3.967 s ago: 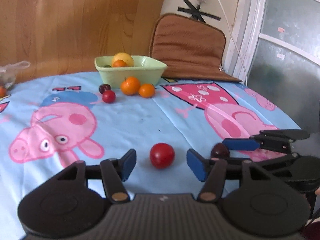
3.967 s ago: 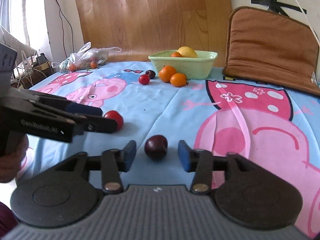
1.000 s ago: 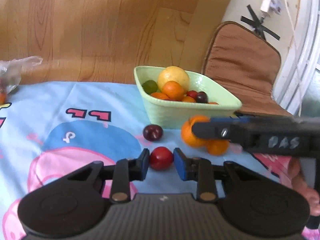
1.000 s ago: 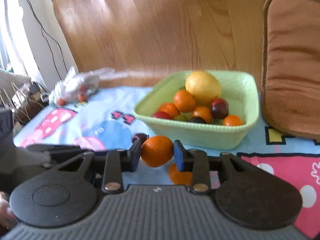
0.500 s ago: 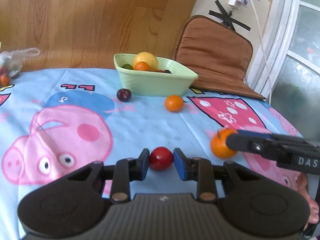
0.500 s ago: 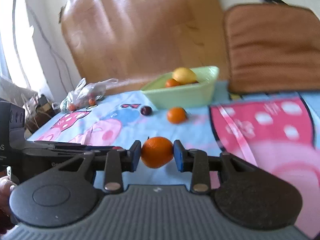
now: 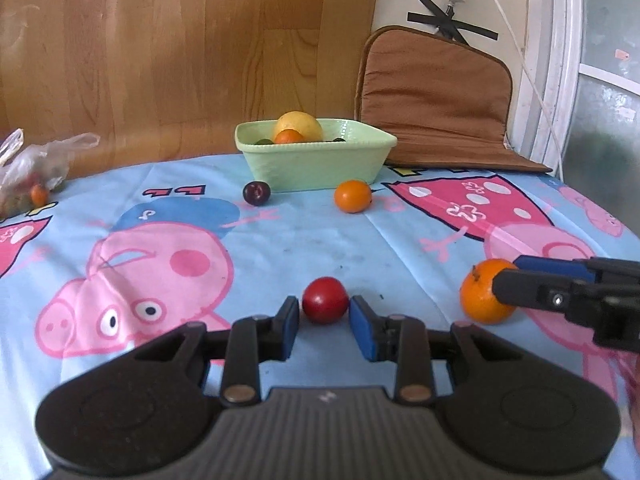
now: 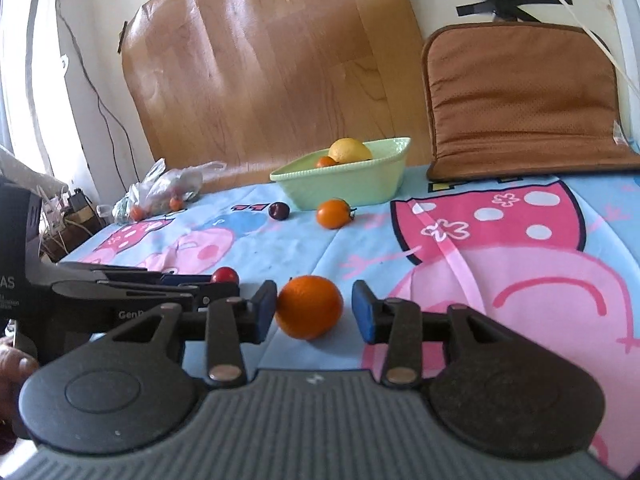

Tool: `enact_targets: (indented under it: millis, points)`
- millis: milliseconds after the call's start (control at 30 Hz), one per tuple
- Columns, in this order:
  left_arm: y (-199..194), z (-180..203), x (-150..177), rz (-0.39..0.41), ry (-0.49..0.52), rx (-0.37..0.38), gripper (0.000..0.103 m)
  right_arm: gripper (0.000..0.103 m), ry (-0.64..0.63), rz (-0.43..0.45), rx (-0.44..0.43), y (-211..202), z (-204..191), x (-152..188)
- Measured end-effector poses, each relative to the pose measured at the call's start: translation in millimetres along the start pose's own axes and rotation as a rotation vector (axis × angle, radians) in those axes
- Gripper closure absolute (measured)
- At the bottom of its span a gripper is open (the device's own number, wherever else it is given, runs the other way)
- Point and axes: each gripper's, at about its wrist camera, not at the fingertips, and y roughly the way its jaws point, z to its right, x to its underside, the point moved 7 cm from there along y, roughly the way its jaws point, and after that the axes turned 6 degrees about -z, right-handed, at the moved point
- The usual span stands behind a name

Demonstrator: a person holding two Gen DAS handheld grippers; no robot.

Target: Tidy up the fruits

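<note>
Left gripper (image 7: 324, 314): I am holding it low over the tablecloth (image 7: 304, 248), bottom centre of my left view. Its blue pads have just been easing apart; a thin gap is showing each side of the red fruit (image 7: 325, 300), so I am no longer pinching it.
Red fruit: sitting on the cloth between those pads.
Right gripper (image 8: 314, 308): jaws have just been opening. The left pad is sitting right against the big orange (image 8: 309, 306); the right pad is standing clear of it.
Big orange: resting on the cloth, lower centre of my right view.
Left view only: my right gripper is reaching in from the right edge, its tips (image 7: 520, 280) at the big orange (image 7: 486, 292).
Right view only: my left gripper is lying along the lower left with the red fruit (image 8: 225, 275) peeking above it; a fingertip of my hand (image 8: 16, 364) is showing at the left edge.
Bowl (image 7: 316, 170): pale green, upper centre, holding a yellow fruit (image 7: 298, 125) and a small orange one.
Loose fruit: a dark plum (image 7: 257, 193) and a small orange (image 7: 353, 196) are lying just in front of the bowl.
Surface: blue cloth with pink cartoon pigs.
Room: wood-grain board (image 7: 192, 48) is leaning behind; brown cushion (image 7: 436, 100) upper right; plastic bag (image 7: 32, 172) at left edge.
</note>
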Motion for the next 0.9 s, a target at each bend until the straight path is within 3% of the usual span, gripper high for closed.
enact_targets:
  millis: [500, 633, 900]
  points:
    - [-0.5, -5.5, -0.4, 0.007, -0.024, -0.001, 0.067, 0.051, 0.024, -0.001, 0.01, -0.7, 2.9, 1.9]
    - [-0.2, -6.5, -0.5, 0.007, -0.035, 0.011, 0.065, 0.045, 0.016, -0.017, 0.016, 2.3, 1.6, 2.7]
    - [1.3, -6.8, -1.1, 0.006, -0.039, 0.03, 0.062, 0.045, -0.009, -0.055, -0.003, 8.5, -3.8, 4.9]
